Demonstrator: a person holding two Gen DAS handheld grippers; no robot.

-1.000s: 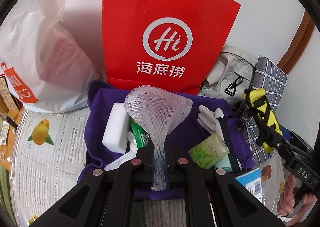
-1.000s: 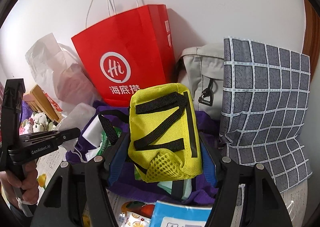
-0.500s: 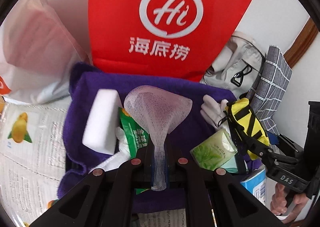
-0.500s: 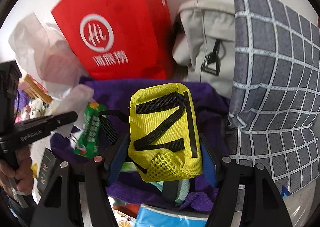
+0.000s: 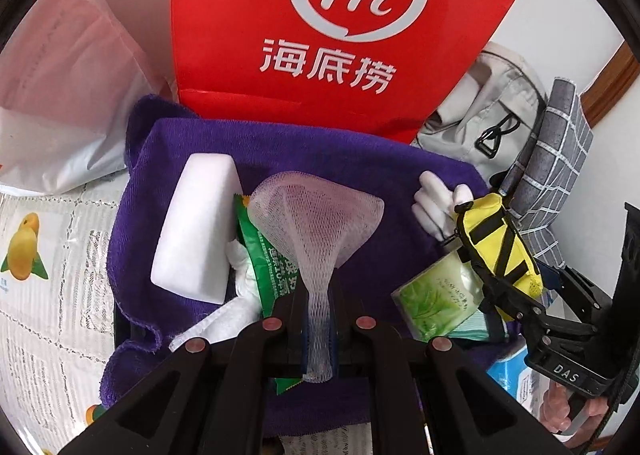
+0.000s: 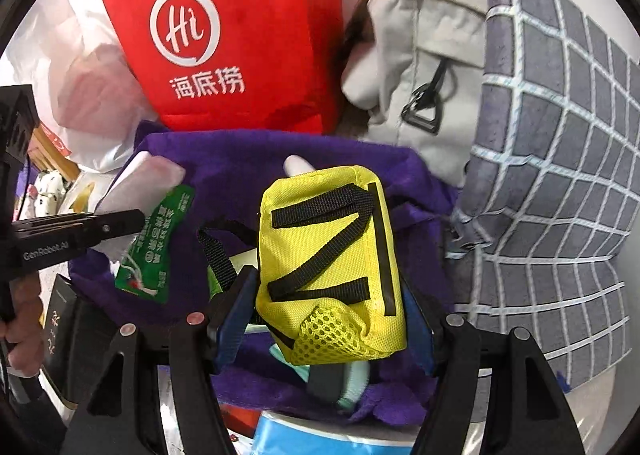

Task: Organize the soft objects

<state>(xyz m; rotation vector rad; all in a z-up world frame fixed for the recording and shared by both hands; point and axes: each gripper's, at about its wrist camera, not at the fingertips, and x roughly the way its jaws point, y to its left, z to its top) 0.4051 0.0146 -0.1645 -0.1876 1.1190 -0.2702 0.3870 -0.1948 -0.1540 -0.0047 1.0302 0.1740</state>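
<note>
Purple towel (image 5: 360,175) covers counter w/ soft stuff; left gripper (image 5: 318,319) pinches white mesh net (image 5: 316,223), long way up; right gripper (image 6: 326,319) squeezes yellow pouch (image 6: 328,255), both over towel.

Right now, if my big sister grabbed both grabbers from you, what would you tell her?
Left gripper: shut on the white foam net, held over the purple towel.
Right gripper: shut on the yellow pouch, also above the towel, near its right side.
On the towel: white sponge block, green packet, green tissue pack, white glove.
Behind: red paper bag, grey bag, checked cushion.
Done: both soft things picked up.
Left: set the net and pouch down with the others, probably on the towel.
</note>
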